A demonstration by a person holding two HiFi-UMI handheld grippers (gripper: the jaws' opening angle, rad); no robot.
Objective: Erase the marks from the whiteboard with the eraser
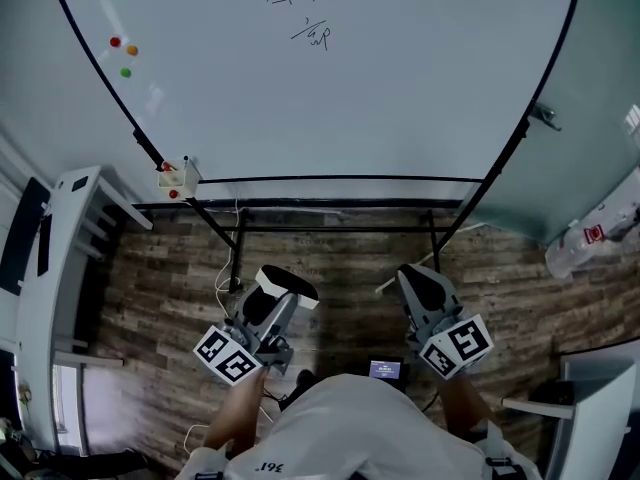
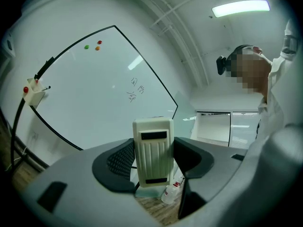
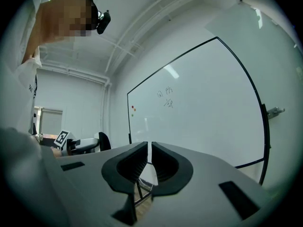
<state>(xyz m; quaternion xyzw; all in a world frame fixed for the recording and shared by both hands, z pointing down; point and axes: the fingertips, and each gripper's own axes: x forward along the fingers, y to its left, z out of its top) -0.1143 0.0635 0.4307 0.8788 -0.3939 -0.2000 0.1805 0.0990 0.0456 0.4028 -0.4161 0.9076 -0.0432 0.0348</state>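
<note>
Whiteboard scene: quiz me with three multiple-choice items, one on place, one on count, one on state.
1. Where are the marks on the whiteboard?
A. Upper part, right of the magnets
B. Along the bottom edge
C. Left of the magnets

2. How many round magnets are on it?
A. One
B. Three
C. Five

3. What state is the right gripper in?
A. Shut on the eraser
B. Wide open
C. Shut, empty

A: the head view shows them high and right of the magnets.
B: red, orange and green.
C: its fingers are together with nothing between; the left gripper holds the eraser.
</note>
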